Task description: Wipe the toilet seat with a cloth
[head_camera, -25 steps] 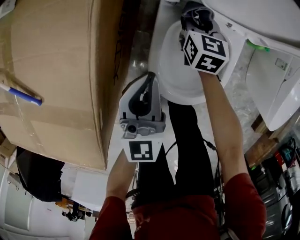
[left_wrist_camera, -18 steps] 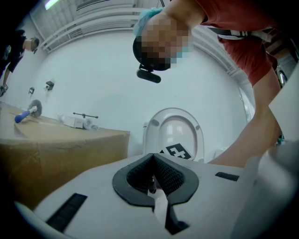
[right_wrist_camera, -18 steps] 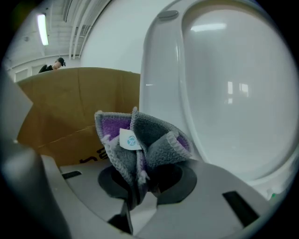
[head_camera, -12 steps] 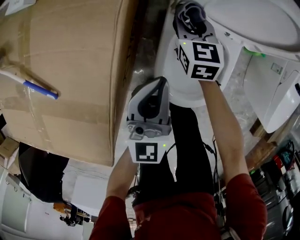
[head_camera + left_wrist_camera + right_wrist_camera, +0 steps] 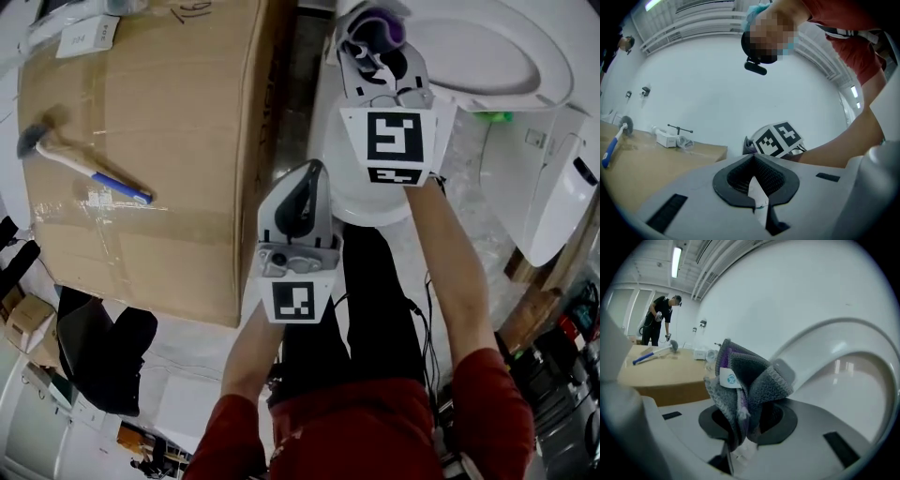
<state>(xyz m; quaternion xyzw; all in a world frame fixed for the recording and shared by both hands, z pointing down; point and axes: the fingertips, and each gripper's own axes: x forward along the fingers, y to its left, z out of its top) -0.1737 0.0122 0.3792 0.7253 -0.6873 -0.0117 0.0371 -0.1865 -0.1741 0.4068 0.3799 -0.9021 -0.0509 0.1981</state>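
**Cloth clamped, seat not yet touched**

Head view: a taped cardboard box (image 5: 141,141) fills nine to eleven o'clock, with a hammer (image 5: 84,164) lying on top. The white toilet seat (image 5: 553,84) curves at one o'clock. My right gripper (image 5: 375,42) is at twelve o'clock, just in front of the seat, and holds the bunched grey and purple cloth (image 5: 380,28). I carry it wad-first, I judge, so the fabric meets the seat before the plastic does. My left gripper (image 5: 300,178) hangs near the centre, beside my right forearm and clear of the work.

Left gripper view: the jaws are pressed together on nothing. I think this hand simply has no job here.

Right gripper view: the jaws are clenched on the cloth's lower folds, so the rest stands up loose and ready to wipe. The seat's rim arcs from one to four o'clock, apart from the cloth.
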